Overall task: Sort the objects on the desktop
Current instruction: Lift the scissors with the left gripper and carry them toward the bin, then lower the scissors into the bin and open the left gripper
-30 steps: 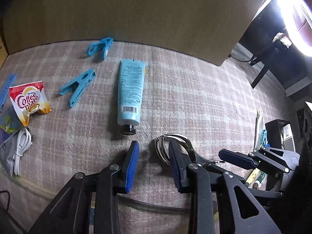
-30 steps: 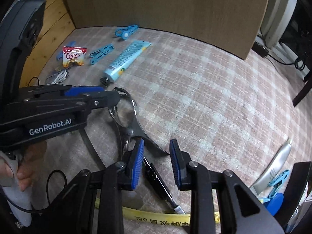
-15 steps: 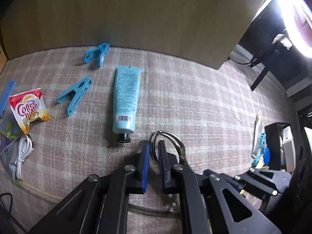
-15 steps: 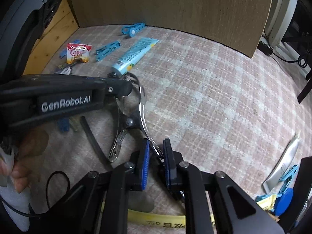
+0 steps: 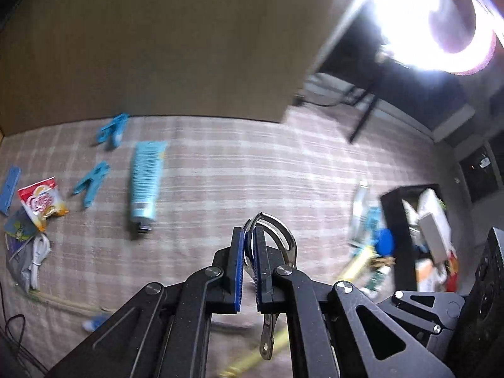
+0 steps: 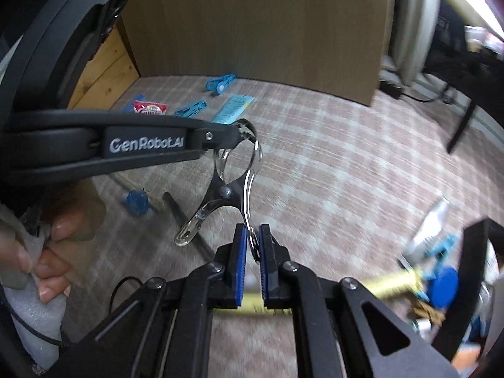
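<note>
Plaid cloth (image 5: 252, 170), seemingly blurred, lies beneath both tongs clamping one metal clip (image 6: 234, 186).

Shiny polished metal clamp (image 6: 234, 186) above matt woven plaid cloth (image 6: 330, 170)

left wrist view: tube (image 5: 145, 180) on the cloth (image 5: 239, 173), before the board (image 5: 157, 47); two clips (image 5: 91, 182) to its left, a sachet (image 5: 42, 203) farther left, a cable (image 5: 36, 256) before the sachet. box (image 5: 419, 236) at far right, a second tube (image 5: 359, 200) just left of it.
</note>
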The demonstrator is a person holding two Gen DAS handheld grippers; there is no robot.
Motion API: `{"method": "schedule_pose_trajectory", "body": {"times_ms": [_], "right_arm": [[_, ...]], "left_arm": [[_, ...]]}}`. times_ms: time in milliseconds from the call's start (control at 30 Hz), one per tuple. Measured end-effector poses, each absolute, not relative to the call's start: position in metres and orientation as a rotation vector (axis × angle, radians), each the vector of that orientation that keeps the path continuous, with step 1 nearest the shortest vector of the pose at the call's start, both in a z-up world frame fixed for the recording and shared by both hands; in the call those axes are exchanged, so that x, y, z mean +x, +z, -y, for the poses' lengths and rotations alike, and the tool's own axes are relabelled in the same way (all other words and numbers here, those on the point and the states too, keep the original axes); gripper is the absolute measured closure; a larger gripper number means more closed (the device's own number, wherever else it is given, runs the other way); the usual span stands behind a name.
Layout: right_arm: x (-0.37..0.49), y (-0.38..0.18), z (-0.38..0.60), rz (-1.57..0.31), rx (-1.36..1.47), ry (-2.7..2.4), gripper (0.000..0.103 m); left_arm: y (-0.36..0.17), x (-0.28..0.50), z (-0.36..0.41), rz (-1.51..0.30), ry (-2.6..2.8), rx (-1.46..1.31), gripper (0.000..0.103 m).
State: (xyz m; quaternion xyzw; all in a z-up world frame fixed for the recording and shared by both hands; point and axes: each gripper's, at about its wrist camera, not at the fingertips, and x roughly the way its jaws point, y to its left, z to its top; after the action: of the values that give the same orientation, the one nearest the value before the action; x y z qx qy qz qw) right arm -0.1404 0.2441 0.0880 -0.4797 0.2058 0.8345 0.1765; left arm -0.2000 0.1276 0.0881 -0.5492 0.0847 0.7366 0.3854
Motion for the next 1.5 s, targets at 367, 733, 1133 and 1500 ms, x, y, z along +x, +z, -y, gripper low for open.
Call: {"method": "schedule_pose_trajectory", "body": {"times_ms": [367, 733, 1133, 1500], "right_arm": [[-0.001, 0.138, -0.257, -0.589, -1.171, 2.256, 0.097], [0.147, 0.159, -0.294, -0.593, -1.123, 2.177, 0.098], [0.252, 0.156, -0.321, -0.650, -1.074, 2.087, 0.098], [0.285, 0.157, -0.333, -0.723, -1.004, 2.011, 0.068]], "left_arm": [[0.147, -0.085, -0.213, -0.303, 1.759, -1.219, 0.098], [0.163, 0.035, -0.310, -0.294, 1.663, -1.181, 0.098], [0.163, 0.128, -0.380, -0.390, 1.593, -1.127, 0.098], [0.156, 0.132, -0.376, -0.447, 1.646, -1.114, 0.051]]}}
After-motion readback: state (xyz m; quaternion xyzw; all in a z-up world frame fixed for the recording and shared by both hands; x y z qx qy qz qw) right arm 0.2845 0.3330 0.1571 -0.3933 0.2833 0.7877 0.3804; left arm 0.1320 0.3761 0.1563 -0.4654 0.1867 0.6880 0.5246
